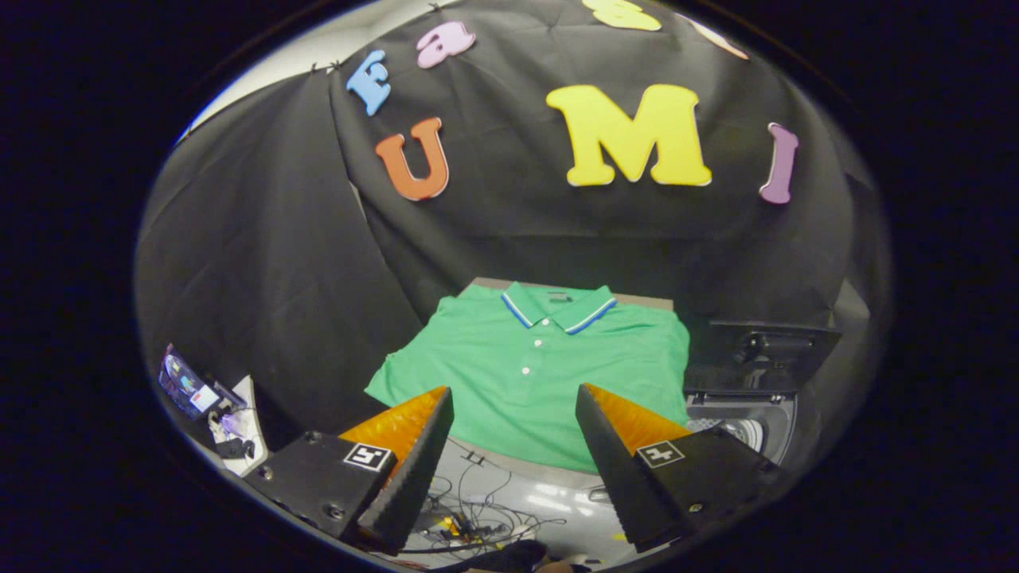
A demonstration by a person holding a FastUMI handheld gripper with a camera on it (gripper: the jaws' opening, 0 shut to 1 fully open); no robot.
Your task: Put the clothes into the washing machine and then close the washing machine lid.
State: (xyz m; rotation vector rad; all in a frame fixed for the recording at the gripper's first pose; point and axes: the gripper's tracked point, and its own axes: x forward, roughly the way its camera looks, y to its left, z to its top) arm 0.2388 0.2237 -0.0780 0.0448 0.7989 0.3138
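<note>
A green polo shirt (533, 374) with a white-and-blue trimmed collar lies spread flat on a table, buttons up, just beyond my fingers. My gripper (513, 406) is open, its two fingers wide apart above the shirt's near hem with nothing between them. To the right of the shirt stands the washing machine (748, 422), its dark lid (764, 346) raised upright and the drum opening showing below it.
The table's grey near edge (549, 485) runs under my fingers, with a tangle of cables (470, 517) below it. A small lit screen and some devices (199, 398) sit low on the left. Black cloth walls close off the back and sides.
</note>
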